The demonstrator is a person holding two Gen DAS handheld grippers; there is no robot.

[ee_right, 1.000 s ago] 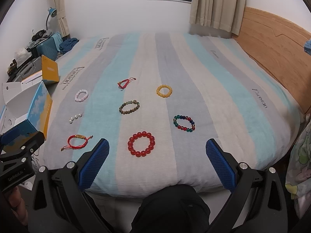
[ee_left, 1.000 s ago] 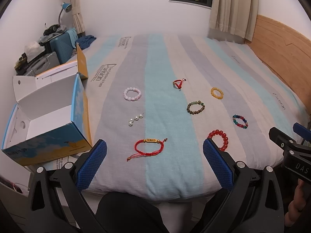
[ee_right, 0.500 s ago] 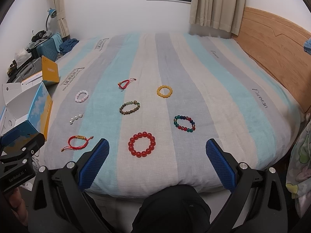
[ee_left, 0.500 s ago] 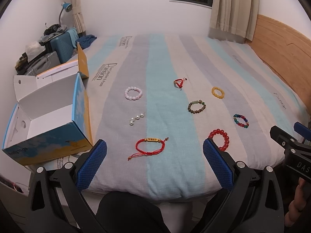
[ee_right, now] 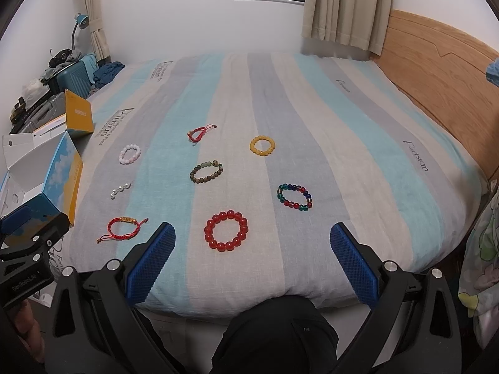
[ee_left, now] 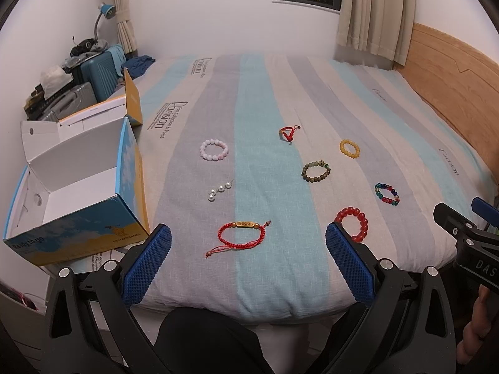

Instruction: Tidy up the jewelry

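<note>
Several bracelets lie apart on the striped bedspread (ee_left: 265,99). A red cord bracelet (ee_left: 241,235) lies just ahead of my open, empty left gripper (ee_left: 248,257). A red bead bracelet (ee_right: 226,230) lies just ahead of my open, empty right gripper (ee_right: 252,258). Farther out lie a multicolour bead bracelet (ee_right: 294,196), a green-brown bead bracelet (ee_right: 206,171), a yellow bead bracelet (ee_right: 262,145), a small red cord bracelet (ee_right: 198,133), a pink bead bracelet (ee_left: 214,149) and a short pearl strand (ee_left: 219,190).
An open blue and yellow cardboard box (ee_left: 75,199) stands at the bed's left edge, its white inside showing. Suitcases and clutter (ee_left: 78,78) sit behind it. A wooden headboard (ee_right: 436,71) runs along the right. The bed's near edge lies just below both grippers.
Both grippers have edged very slightly forward toward the bed. No bracelet has moved.
</note>
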